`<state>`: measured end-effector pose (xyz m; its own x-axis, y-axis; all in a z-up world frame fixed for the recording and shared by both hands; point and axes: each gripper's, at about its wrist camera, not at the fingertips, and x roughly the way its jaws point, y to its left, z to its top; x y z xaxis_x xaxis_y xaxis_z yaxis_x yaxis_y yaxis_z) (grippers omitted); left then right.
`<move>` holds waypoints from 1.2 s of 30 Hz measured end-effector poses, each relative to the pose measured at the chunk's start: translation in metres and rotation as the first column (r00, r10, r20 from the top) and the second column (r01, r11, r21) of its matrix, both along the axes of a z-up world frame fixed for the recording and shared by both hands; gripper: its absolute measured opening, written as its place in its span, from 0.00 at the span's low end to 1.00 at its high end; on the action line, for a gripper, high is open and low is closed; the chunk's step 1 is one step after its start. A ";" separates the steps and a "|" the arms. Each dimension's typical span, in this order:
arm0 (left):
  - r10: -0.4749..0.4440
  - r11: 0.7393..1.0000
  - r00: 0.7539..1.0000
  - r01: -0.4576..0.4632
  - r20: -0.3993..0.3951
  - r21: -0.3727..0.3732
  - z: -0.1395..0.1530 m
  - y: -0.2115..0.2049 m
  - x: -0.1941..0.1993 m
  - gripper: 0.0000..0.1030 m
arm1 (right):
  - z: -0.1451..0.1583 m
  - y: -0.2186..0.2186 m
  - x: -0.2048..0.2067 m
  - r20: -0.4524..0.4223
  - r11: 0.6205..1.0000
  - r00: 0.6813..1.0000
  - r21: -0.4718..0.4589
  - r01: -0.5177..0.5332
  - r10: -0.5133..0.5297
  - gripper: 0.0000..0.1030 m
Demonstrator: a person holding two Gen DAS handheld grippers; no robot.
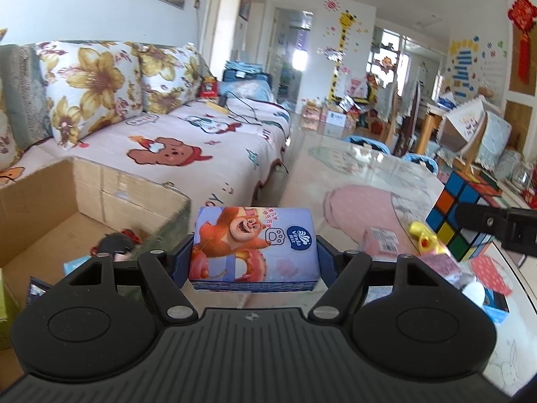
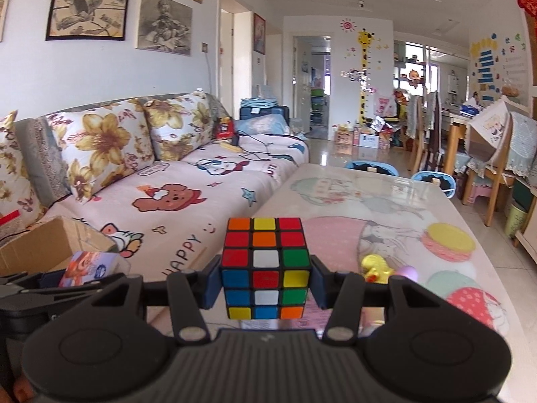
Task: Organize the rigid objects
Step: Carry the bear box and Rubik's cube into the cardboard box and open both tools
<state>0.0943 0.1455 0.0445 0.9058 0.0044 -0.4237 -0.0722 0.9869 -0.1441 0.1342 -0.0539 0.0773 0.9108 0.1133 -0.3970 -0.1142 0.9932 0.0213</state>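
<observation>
We're in a family living room, and it looks lived-in: a long sofa [image 2: 188,181] under a cartoon-bear throw, big floral cushions [image 2: 110,147] along its back, framed sketches [image 2: 88,7] up on the wall. A giraffe height chart [image 2: 364,74] climbs the far wall, so there's a child about. A glossy table [image 2: 386,201] with a pastel cartoon top, and wooden dining chairs [image 2: 486,168] beyond.

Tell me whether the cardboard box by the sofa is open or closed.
Open. The cardboard box has its flaps up, and the left wrist view looks straight down onto its brown floor, where a dark toy lies inside.
</observation>
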 end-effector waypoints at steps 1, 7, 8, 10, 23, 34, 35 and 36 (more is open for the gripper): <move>0.013 1.000 1.000 -0.013 0.007 -0.003 0.001 0.001 -0.001 0.87 | 0.001 0.004 0.000 0.001 1.000 1.000 0.001 -0.013 0.013 0.50; 0.064 0.997 0.997 -0.063 0.032 -0.047 0.005 0.011 -0.005 0.87 | 0.006 0.032 0.004 0.012 0.996 0.996 0.013 -0.085 0.084 0.50; 0.075 0.996 0.997 -0.073 0.034 -0.057 0.006 0.013 -0.007 0.87 | 0.007 0.037 0.004 0.014 0.995 0.995 0.012 -0.096 0.096 0.50; 0.098 0.993 0.994 -0.095 0.040 -0.066 0.008 0.016 -0.009 0.87 | 0.009 0.047 0.005 0.020 0.992 0.992 0.007 -0.123 0.123 0.50; 0.304 0.950 0.952 -0.300 0.029 -0.085 0.013 0.038 -0.017 0.87 | 0.014 0.114 0.017 0.047 0.964 0.963 -0.005 -0.267 0.267 0.50; 0.468 0.877 0.878 -0.475 -0.099 -0.068 0.001 0.061 -0.016 0.87 | 0.006 0.170 0.031 0.020 0.934 0.934 -0.014 -0.357 0.357 0.50; 0.474 0.873 0.874 -0.482 -0.109 -0.071 0.001 0.063 -0.017 0.87 | 0.004 0.173 0.032 0.016 0.932 0.931 -0.015 -0.363 0.364 0.50; 0.482 0.868 0.868 -0.491 -0.119 -0.074 0.002 0.064 -0.020 0.87 | 0.003 0.178 0.034 0.011 0.929 0.929 -0.016 -0.369 0.369 0.50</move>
